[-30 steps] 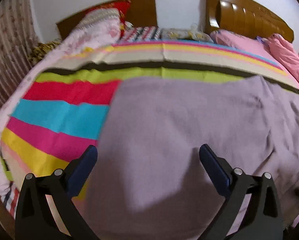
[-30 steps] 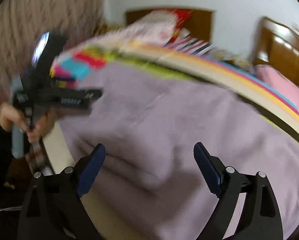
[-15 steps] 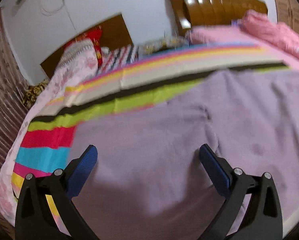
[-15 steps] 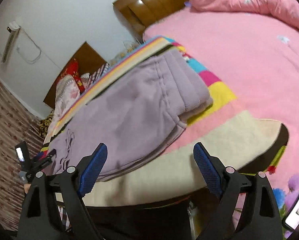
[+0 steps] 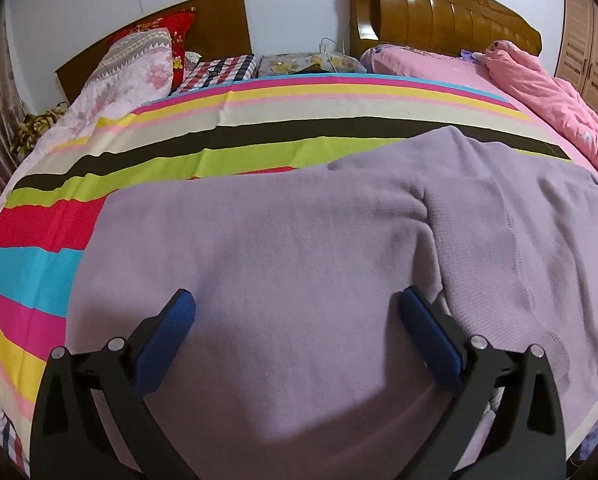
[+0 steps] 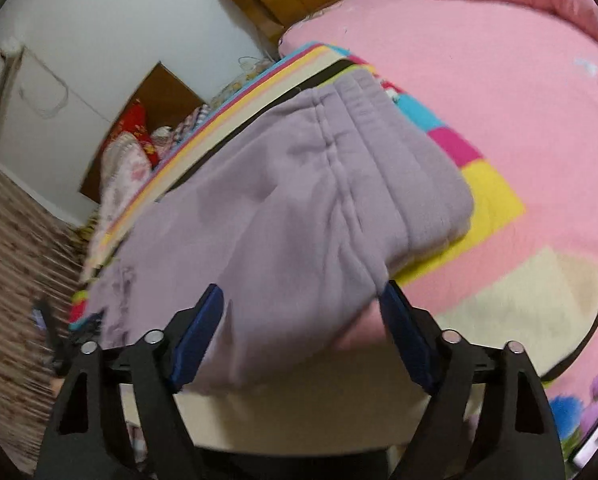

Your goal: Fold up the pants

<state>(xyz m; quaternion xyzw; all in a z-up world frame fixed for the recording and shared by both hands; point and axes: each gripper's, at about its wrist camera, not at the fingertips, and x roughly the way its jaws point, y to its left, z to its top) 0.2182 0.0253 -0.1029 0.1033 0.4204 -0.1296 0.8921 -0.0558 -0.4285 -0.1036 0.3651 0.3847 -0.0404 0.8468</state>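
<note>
Lilac pants (image 5: 299, 240) lie spread flat on a bright striped sheet (image 5: 59, 220) over the bed. In the left wrist view my left gripper (image 5: 297, 300) hovers open just over the cloth, with a lengthwise fold running to its right. The right wrist view is rolled and shows the pants (image 6: 299, 200) from their waist end, with the elastic waistband (image 6: 399, 152) farther off. My right gripper (image 6: 301, 292) is low at the near edge of the pants. Its jaws are closing with the lilac cloth between them. The pads do not visibly press on the cloth.
A second bed with a pink sheet (image 6: 499, 80) and a pink quilt (image 5: 547, 92) adjoins on the right. Wooden headboards (image 5: 439, 12), pillows (image 5: 139, 64) and a small cluttered stand (image 5: 311, 60) line the far wall. A wardrobe (image 5: 595, 40) stands at far right.
The right gripper has swung from the leg end of the pants to the waist end, rolling strongly, and its jaws have narrowed. The left gripper has shifted a little over the cloth.
</note>
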